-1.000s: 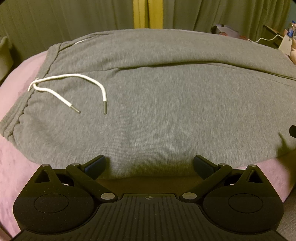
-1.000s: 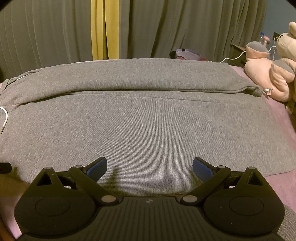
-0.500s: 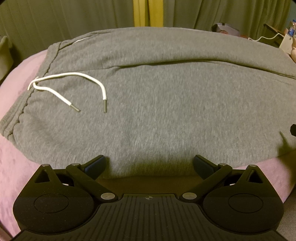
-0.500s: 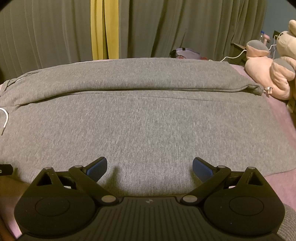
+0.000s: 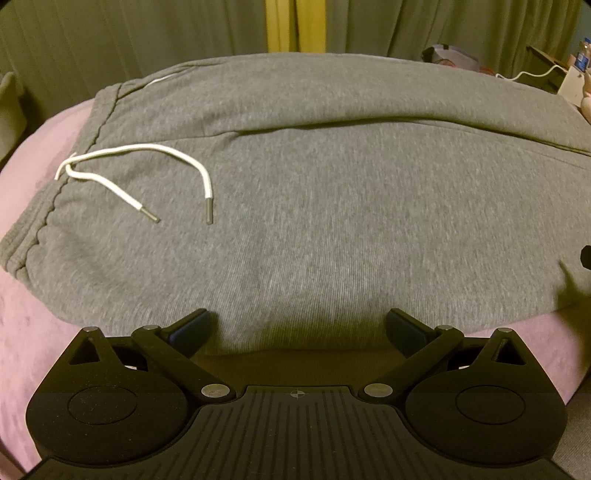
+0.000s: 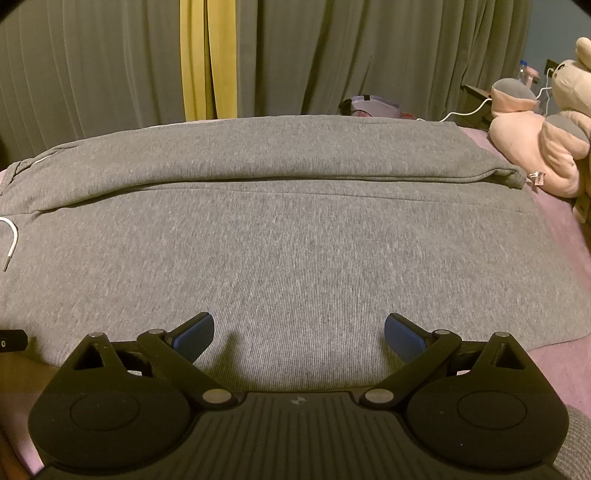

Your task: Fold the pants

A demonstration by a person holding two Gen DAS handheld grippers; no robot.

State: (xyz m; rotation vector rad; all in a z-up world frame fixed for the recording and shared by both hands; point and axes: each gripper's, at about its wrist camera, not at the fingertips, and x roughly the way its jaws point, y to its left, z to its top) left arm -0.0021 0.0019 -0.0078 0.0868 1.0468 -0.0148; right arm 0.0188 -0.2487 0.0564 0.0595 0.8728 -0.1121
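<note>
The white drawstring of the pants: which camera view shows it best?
The left wrist view: the whole drawstring, both metal tips included, lies on the grey pants. The right wrist view shows only one end at its left edge.

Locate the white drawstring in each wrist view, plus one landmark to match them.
Left wrist: white drawstring lies upper left on the grey pants, both tips showing.
Right wrist: only one end shows, at the far left edge.
Shared landmark: yellow curtain strip behind the bed.
</note>
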